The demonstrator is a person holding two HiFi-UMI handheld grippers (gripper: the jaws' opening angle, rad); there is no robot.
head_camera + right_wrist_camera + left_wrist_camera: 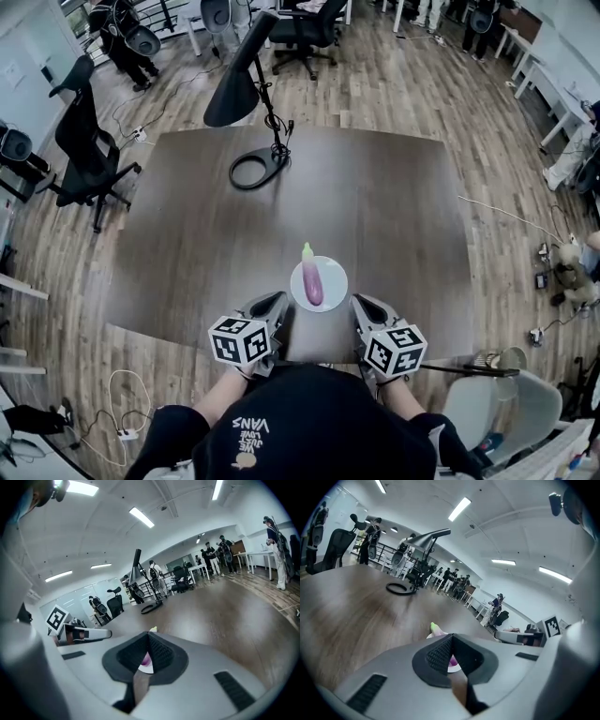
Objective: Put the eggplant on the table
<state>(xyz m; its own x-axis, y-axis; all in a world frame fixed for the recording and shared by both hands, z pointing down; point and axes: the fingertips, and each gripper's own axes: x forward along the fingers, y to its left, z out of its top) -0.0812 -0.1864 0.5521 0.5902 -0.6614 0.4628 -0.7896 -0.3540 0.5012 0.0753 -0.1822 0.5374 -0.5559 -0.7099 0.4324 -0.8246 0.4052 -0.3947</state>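
Observation:
A purple eggplant [312, 278] with a green tip lies on a small white plate [298, 287] near the front edge of the dark wooden table [206, 244]. My left gripper [278, 300] hovers just left of the plate and my right gripper [361, 302] just right of it, both pointing away from me. Both are shut with nothing between the jaws. In the left gripper view the closed tips [451, 637] hide most of the eggplant [435, 628]. The right gripper view shows its closed tips [148, 634] in front of the eggplant [146, 658] and the plate [148, 669].
A black desk lamp [246, 89] with a ring-shaped base [255, 170] stands at the far side of the table. Office chairs [86, 150] stand on the wooden floor to the left and beyond. Cables lie on the floor on both sides.

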